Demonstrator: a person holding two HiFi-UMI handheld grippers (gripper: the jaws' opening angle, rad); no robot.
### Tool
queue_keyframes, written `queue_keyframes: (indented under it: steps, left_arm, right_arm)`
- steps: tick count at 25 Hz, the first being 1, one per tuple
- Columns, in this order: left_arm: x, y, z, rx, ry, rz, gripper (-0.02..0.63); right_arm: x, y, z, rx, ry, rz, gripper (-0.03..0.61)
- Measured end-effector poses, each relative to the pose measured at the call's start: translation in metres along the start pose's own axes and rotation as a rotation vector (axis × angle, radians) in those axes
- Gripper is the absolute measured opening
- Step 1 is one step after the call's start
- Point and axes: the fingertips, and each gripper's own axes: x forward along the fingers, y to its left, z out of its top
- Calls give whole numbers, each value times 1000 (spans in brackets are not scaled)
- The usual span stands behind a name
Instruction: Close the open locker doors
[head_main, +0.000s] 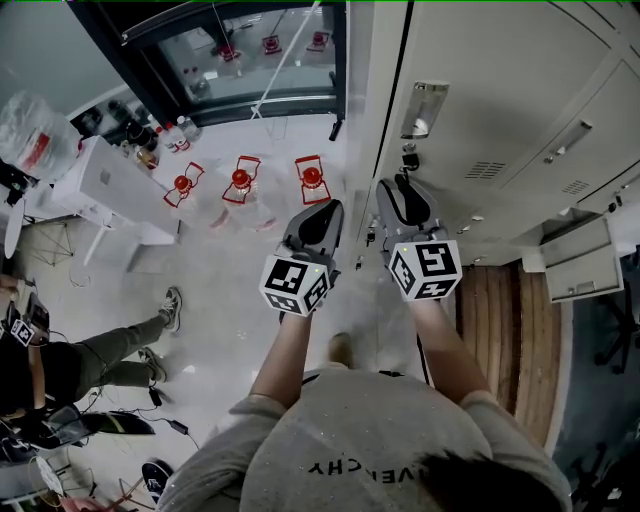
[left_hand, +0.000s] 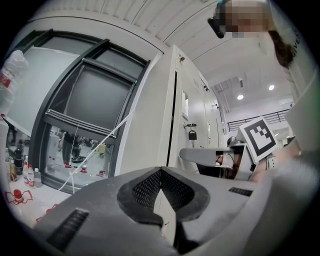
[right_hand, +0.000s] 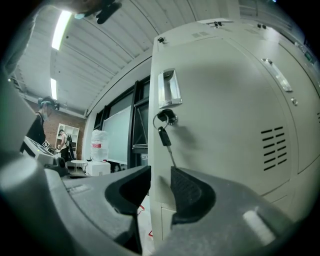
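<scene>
A bank of pale grey lockers (head_main: 520, 70) fills the right of the head view. The door (right_hand: 225, 115) nearest its left end carries a metal handle (right_hand: 169, 89) and a key (right_hand: 163, 134) hanging from the lock. My right gripper (right_hand: 160, 172) points level at this door's left edge, just below the key. Its jaws stand slightly apart, the door's edge shows in the gap, and I cannot tell if the tips touch it. My left gripper (left_hand: 160, 171) is shut and empty, a little left of the right gripper (head_main: 402, 190), facing the locker's side panel (left_hand: 150, 125).
A pale panel (head_main: 580, 262) juts out from the lockers at the lower right. Several red stands (head_main: 241, 179) sit on the floor ahead by a dark-framed window (head_main: 240, 50). A white table (head_main: 110, 185) and a seated person's legs (head_main: 110, 350) are at the left.
</scene>
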Motion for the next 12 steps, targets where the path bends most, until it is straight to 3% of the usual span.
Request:
queue_keyframes:
  steps: [12]
  left_arm:
    - [1, 10, 0, -5, 2, -1, -2]
  right_arm:
    - [15, -5, 0, 11, 0, -13, 117]
